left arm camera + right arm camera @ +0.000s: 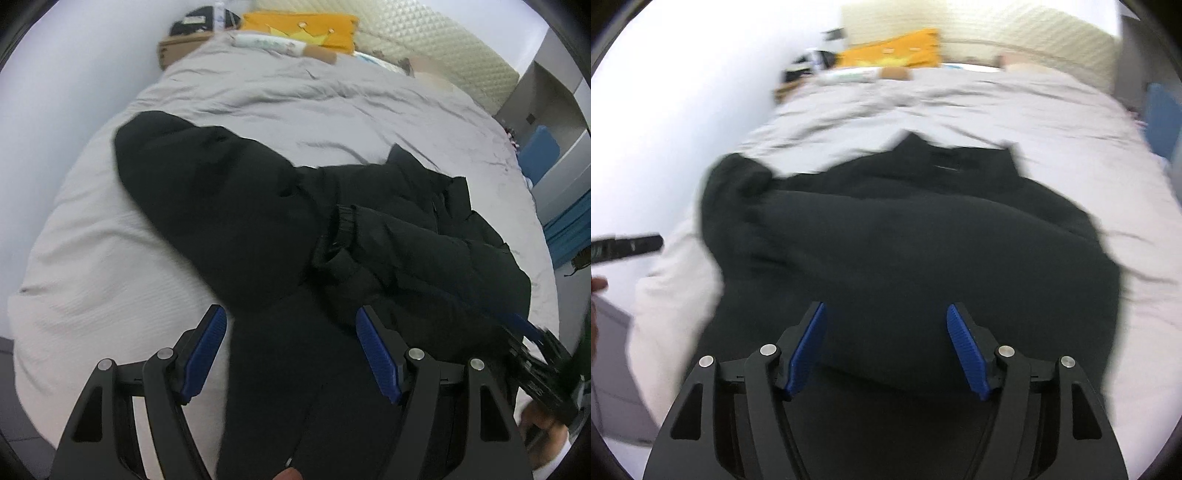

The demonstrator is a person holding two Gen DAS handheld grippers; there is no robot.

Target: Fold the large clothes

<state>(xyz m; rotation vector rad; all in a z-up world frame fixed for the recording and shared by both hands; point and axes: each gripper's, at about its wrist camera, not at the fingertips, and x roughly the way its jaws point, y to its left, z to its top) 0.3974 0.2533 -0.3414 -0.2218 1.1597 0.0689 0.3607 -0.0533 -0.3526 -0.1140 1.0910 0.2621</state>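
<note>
A large black padded jacket lies spread on a grey bed, one sleeve with a ribbed cuff folded across its body. My left gripper is open and empty, just above the jacket's near hem at the bed's front edge. The right gripper shows blurred at the lower right of the left wrist view. In the right wrist view, my right gripper is open and empty above the jacket, whose collar points away. The left gripper shows at the left edge.
Pillows and an orange cushion lie at the head of the bed against a padded headboard. A white wall runs along the left side. Blue boxes and shelving stand to the right of the bed.
</note>
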